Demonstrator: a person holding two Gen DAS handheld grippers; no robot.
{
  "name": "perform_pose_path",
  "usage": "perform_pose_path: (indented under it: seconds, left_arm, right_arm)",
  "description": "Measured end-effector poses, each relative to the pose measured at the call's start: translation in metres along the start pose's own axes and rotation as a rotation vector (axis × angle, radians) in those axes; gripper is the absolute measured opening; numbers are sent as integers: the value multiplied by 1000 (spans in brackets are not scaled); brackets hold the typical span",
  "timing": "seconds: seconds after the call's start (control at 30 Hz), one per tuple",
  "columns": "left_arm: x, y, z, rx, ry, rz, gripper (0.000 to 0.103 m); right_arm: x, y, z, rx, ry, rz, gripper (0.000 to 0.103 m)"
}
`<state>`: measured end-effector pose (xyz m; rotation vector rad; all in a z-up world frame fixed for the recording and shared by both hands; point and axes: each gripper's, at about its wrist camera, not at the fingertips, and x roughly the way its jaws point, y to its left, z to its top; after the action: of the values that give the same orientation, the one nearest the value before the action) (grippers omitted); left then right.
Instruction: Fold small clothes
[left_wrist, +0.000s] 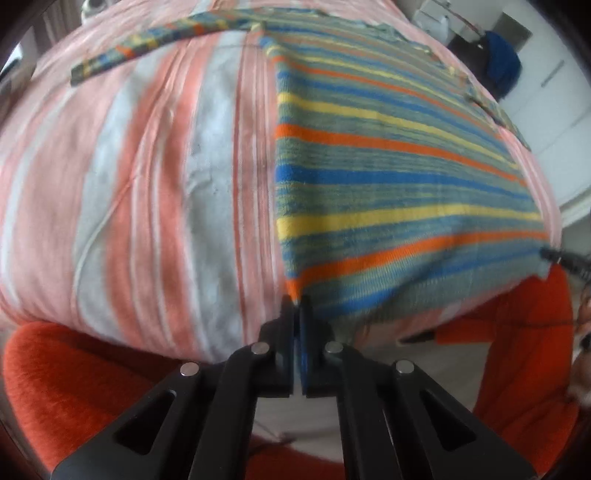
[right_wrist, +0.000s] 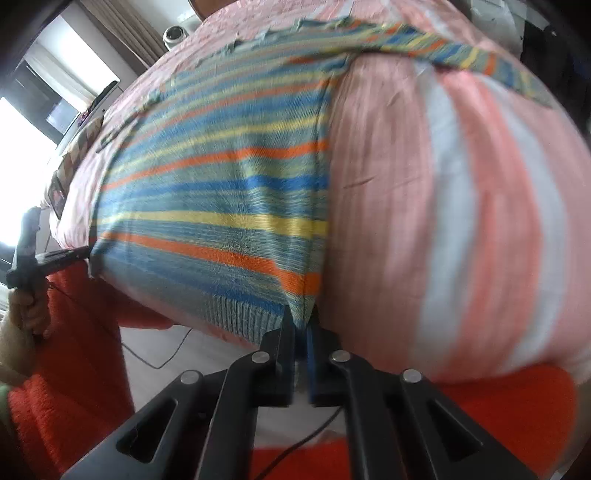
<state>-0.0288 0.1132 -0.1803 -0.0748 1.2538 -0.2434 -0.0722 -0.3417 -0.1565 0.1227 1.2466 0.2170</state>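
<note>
I see a striped knit sweater (left_wrist: 388, 166) lying flat on the bed cover (left_wrist: 155, 184), its body spread ahead of both tools. The stripes go across it in blue, yellow, orange and grey-green, and the lower hem is ribbed. One sleeve (left_wrist: 155, 40) stretches far ahead of the left gripper (left_wrist: 296, 299), to its left side, thin and straight. From the right wrist view the other sleeve (right_wrist: 480, 62) runs far ahead and to the right of the right gripper (right_wrist: 303, 314).

My left gripper is clenched on the near left corner of the hem — the fabric goes in between its fingers. My right gripper is closed in the same way on the near right corner, with the knit pinched between the fingers. Both corners look a little lifted from the cover.

The cover is soft cloth with wide pink and white stripes, a little wrinkled. Below the tools I see my orange fuzzy sleeves (left_wrist: 74, 369). In the right wrist view, far to the left, a hand (right_wrist: 26, 314) holds the other tool's handle. A cable (right_wrist: 162, 354) lies on the pale floor under the bed edge.
</note>
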Motion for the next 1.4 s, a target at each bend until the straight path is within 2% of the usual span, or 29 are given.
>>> perform_pose_path:
  seconds: [0.1, 0.17, 0.27, 0.4, 0.43, 0.47, 0.53, 0.67, 0.73, 0.8, 0.9, 0.97, 1.1, 1.17, 1.2, 1.27, 1.4]
  left_arm:
    - [-4, 8, -4, 7, 4, 26, 0]
    - [9, 10, -1, -13, 22, 41, 0]
    - [25, -3, 1, 24, 22, 110, 0]
    - [28, -14, 1, 42, 10, 146, 6]
    - [26, -15, 1, 37, 4, 138, 9]
    - [23, -17, 0, 30, -1, 134, 15]
    - [10, -14, -8, 11, -23, 135, 44]
    - [-28, -14, 2, -29, -148, 123, 59]
    - [-46, -13, 13, -57, -239, 136, 81]
    - [-58, -8, 28, -88, -334, 173, 97]
    - [-58, 6, 56, -119, -456, 233, 99]
    - [-47, 14, 62, -136, -482, 255, 100]
    - [-10, 24, 72, -141, -437, 314, 100]
    - [7, 31, 64, -137, -388, 357, 100]
    - [16, 36, 59, -140, -375, 357, 101]
    - [14, 42, 47, -165, -428, 331, 103]
    - [11, 43, 46, -192, -416, 330, 103]
  right_arm:
    - [-21, -4, -2, 0, -13, -30, 4]
    - [-5, -8, -4, 18, 13, -41, 4]
    - [32, -14, -4, 28, 65, -71, 4]
    - [38, -13, -1, 34, 56, -89, 4]
    - [37, -12, -1, 36, 54, -82, 9]
    - [34, -14, -3, 44, 56, -60, 15]
    - [26, -18, -6, 56, 67, -49, 25]
    - [-7, -26, -6, 70, 8, -82, 44]
    - [-25, -32, 1, 82, -50, -110, 46]
    - [-43, -42, 12, 94, -128, -129, 47]
    - [-54, -53, 35, 93, -221, -172, 51]
    - [-52, -61, 50, 101, -272, -209, 51]
    - [-31, -75, 70, 117, -322, -236, 51]
    - [-12, -86, 69, 137, -283, -251, 51]
    - [-8, -87, 66, 140, -276, -252, 52]
    - [-6, -87, 57, 125, -294, -252, 52]
    - [-11, -85, 53, 119, -279, -249, 52]
